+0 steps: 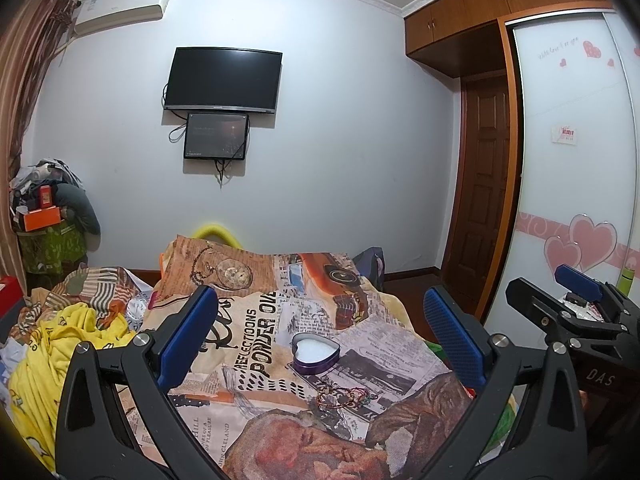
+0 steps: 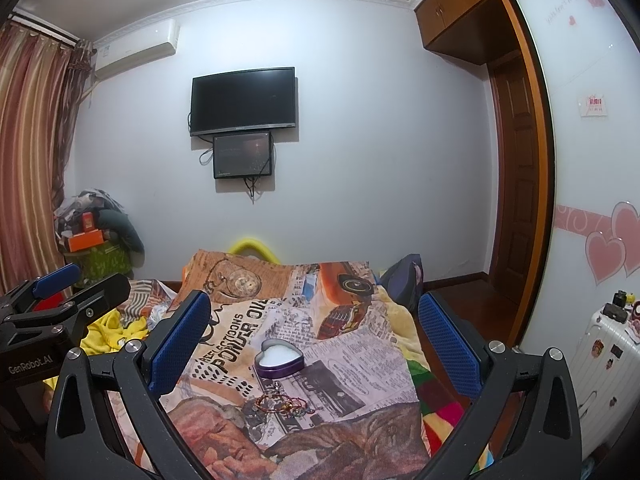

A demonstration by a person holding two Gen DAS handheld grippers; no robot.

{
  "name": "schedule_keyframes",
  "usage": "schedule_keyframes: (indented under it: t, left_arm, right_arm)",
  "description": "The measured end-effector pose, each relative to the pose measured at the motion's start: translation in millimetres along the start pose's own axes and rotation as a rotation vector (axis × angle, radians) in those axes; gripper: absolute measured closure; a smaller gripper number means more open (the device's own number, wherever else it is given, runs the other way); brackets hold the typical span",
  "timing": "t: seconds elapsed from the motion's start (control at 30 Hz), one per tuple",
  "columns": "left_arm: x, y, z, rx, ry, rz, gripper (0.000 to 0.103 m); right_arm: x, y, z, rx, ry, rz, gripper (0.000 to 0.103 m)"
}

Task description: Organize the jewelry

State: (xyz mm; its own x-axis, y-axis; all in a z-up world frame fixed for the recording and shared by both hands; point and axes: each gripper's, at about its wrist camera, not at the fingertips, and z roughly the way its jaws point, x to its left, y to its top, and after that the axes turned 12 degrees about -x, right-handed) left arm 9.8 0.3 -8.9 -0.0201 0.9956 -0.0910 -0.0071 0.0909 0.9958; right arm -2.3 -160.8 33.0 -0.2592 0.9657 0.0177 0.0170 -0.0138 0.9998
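An open purple heart-shaped tin (image 1: 316,354) with a white lining sits on the printed bedspread (image 1: 256,320). A small tangle of beaded bracelets (image 1: 344,396) lies just in front of it. My left gripper (image 1: 320,336) is open and empty, raised above the bed with the tin between its blue pads. In the right wrist view the tin (image 2: 280,360) and the bracelets (image 2: 284,402) lie ahead of my right gripper (image 2: 316,340), which is open and empty. Each gripper shows at the edge of the other's view, the right gripper (image 1: 576,292) and the left gripper (image 2: 68,284).
A yellow garment (image 1: 60,344) is heaped on the bed's left. A cluttered pile with an orange box (image 1: 42,216) stands in the far left corner. A wardrobe (image 1: 572,160) with heart decals lines the right. A white suitcase (image 2: 600,356) stands at the right.
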Motion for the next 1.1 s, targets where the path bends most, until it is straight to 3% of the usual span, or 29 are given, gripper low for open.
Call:
schedule_keyframes:
  t: [0.53, 0.83, 1.1]
  left_arm:
    - [8.3, -19.8, 39.4, 0.096, 0.022, 0.009, 0.000]
    - [22.1, -66.1, 95.1, 0.282, 0.073, 0.025, 0.000]
    - [28.4, -121.8, 137.9, 0.465, 0.066, 0.068, 0.005]
  right_arm:
    - [-15.3, -16.4, 29.0, 0.100, -0.035, 0.004, 0.000]
    - [-30.3, -51.3, 66.4, 0.245, -0.081, -0.007, 0.000]
    - [-37.8, -93.4, 99.5, 0.399, -0.084, -0.027, 0.000]
